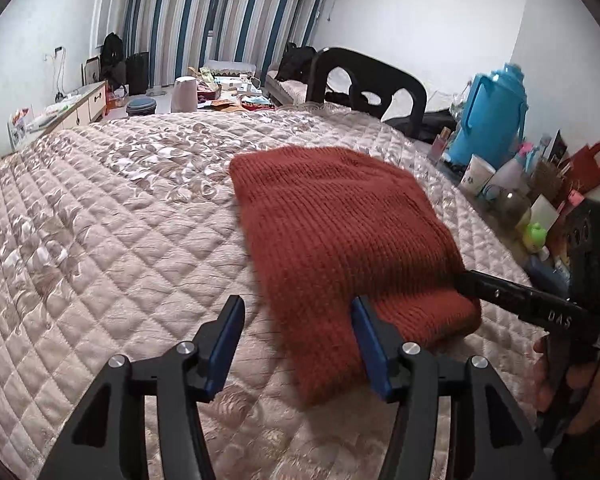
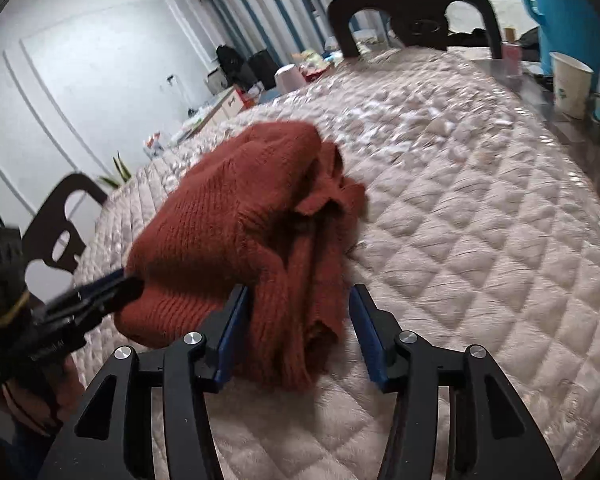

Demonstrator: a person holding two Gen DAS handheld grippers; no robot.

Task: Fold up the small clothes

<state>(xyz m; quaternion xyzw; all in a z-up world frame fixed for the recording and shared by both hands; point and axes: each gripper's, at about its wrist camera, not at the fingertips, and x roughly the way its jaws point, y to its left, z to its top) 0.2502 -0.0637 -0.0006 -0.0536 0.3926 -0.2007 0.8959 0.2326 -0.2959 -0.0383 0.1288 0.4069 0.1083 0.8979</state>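
Observation:
A rust-red knitted garment lies folded in a thick bundle on the quilted pink table cover. My left gripper is open at its near left corner, the cloth edge between the blue pads. In the left wrist view the right gripper's finger touches the garment's right side. In the right wrist view the garment is bunched and layered. My right gripper is open with the garment's near end between its pads. The left gripper shows at the garment's left edge.
A dark chair stands at the table's far side, another chair at the left. A blue thermos, paper cup, red bag and small items crowd the table's right edge.

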